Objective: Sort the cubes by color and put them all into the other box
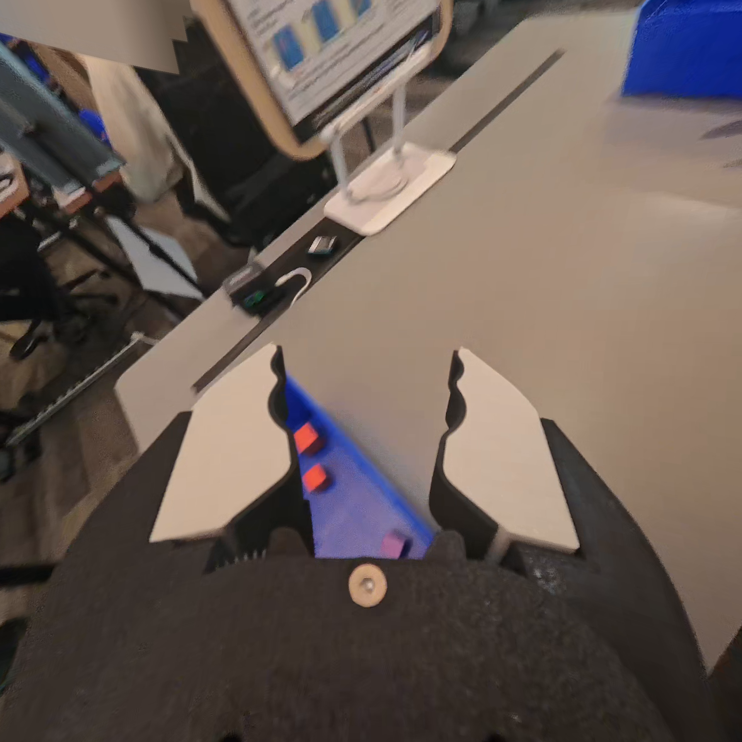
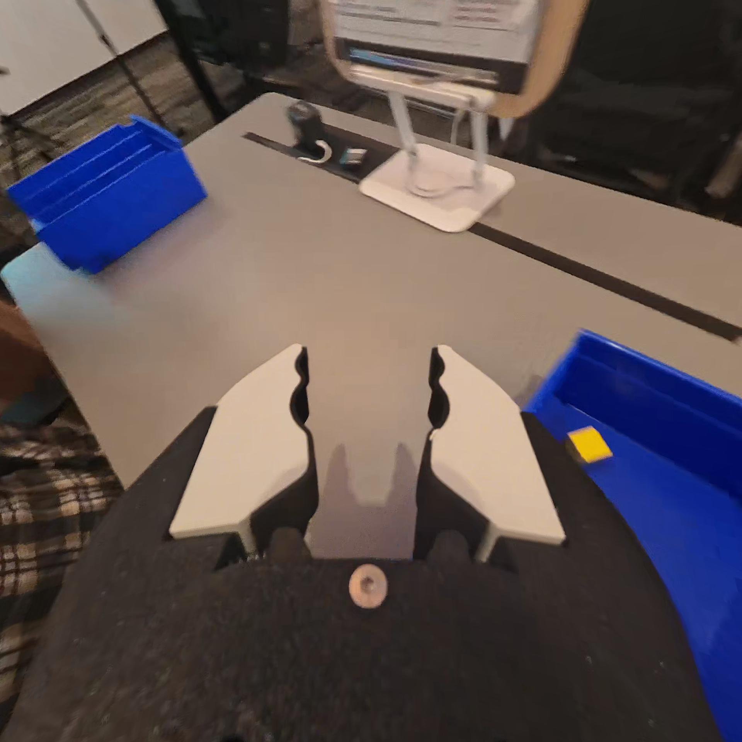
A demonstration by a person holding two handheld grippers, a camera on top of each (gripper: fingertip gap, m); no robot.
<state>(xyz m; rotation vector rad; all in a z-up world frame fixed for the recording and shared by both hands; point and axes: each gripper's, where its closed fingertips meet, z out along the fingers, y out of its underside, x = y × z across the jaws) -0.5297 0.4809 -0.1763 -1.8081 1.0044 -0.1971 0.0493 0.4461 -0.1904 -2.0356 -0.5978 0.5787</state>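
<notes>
Both claws apart, empty. My left gripper (image 1: pixel 367 361) hangs over box w/ red cubes (image 1: pixel 308 437); it's nearer.

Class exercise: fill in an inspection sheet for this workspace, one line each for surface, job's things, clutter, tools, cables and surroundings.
Surface: grey table with a dark strip along the back.
Job's things: two red cubes and a purple cube in the near blue box; a yellow cube in a blue box; a divided blue box far off.
Clutter: white stand carrying a screen.
Tools: left tool open, empty; right tool open, empty.
Cables: white cable at the strip.
Surroundings: carpet, chair bases, plaid cloth.
</notes>
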